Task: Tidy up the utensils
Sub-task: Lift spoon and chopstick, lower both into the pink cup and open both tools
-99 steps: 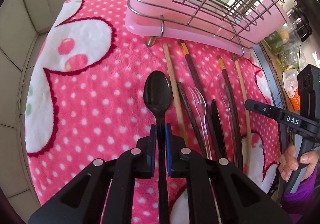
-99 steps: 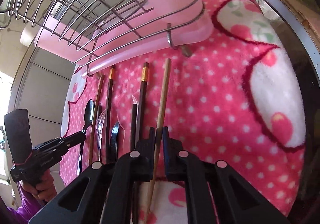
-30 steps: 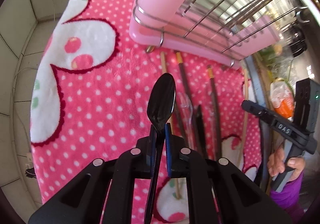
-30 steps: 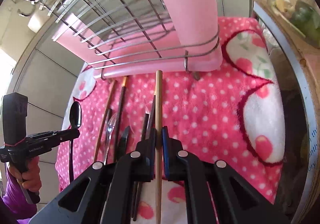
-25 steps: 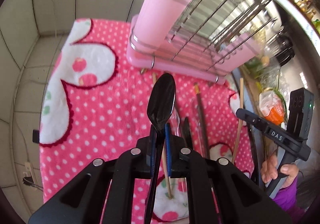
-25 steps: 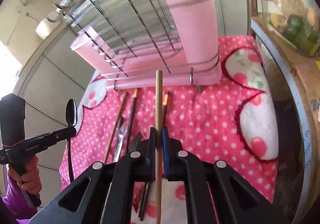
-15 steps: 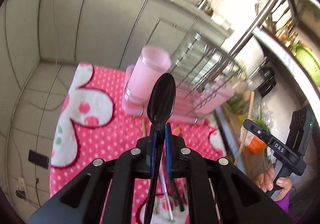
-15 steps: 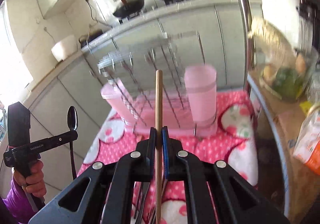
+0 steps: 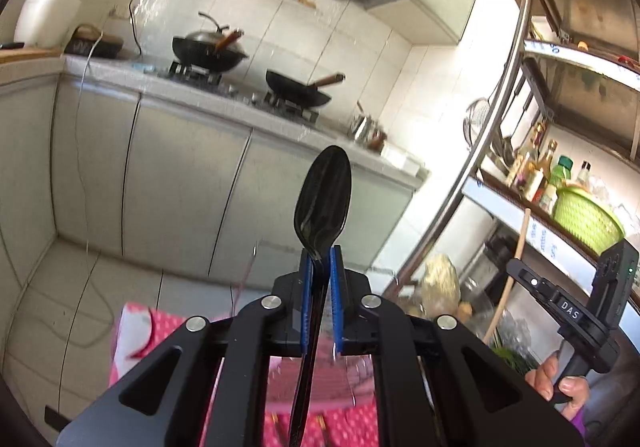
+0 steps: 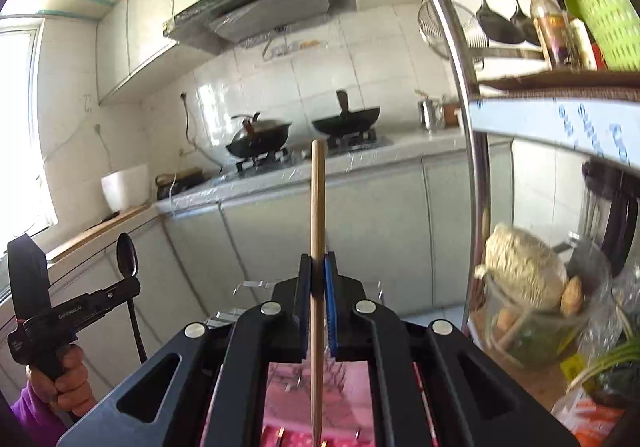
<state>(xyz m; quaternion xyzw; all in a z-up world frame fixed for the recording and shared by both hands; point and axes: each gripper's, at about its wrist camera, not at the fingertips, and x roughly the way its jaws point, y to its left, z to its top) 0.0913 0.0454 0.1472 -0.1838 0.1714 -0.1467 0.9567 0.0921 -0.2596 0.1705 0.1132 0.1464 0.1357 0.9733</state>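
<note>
L gripper [image 9: 320,279] clamping black spoon [image 9: 323,199] at neck, bowl up. R gripper [image 10: 318,287] pinching wooden chopstick [image 10: 317,207] mid-shaft, likely for dropping into rack holder.

The left gripper [image 9: 320,259], at centre frame, was clamped on a black plastic spoon [image 9: 323,199]; the right gripper [image 10: 319,267] pinched a pale wooden chopstick [image 10: 317,207], both seemingly pointing roughly level.
</note>
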